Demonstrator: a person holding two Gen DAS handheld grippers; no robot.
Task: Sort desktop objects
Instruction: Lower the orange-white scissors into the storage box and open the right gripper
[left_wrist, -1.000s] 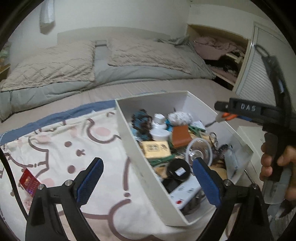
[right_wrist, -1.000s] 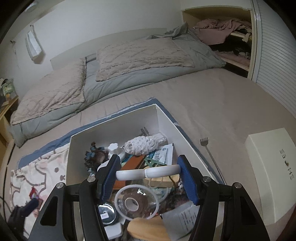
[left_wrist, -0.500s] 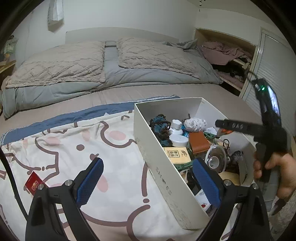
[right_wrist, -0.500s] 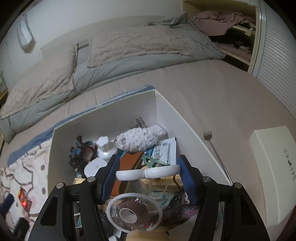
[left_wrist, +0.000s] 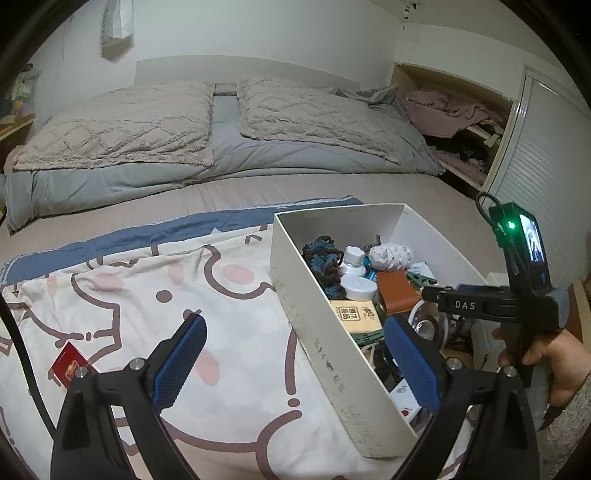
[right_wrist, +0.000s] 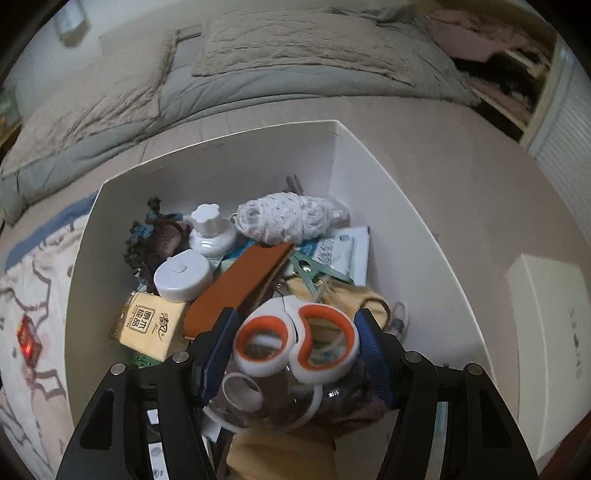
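My right gripper (right_wrist: 295, 354) is opening, letting the white-and-orange-handled scissors (right_wrist: 297, 341) between its pads drop into the white cardboard shoebox (right_wrist: 413, 236). Left gripper (left_wrist: 295, 363) hangs wide, empty, over the cartoon-print sheet (left_wrist: 147, 295).

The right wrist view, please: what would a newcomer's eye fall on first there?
First, the orange-and-white scissors, their handles between the right tongs, whose jaws are opening over the white shoe box on the bed. Next, the clutter behind them in the box: a brown leather case, a white yarn ball at the back and a yellow tissue pack on the left.
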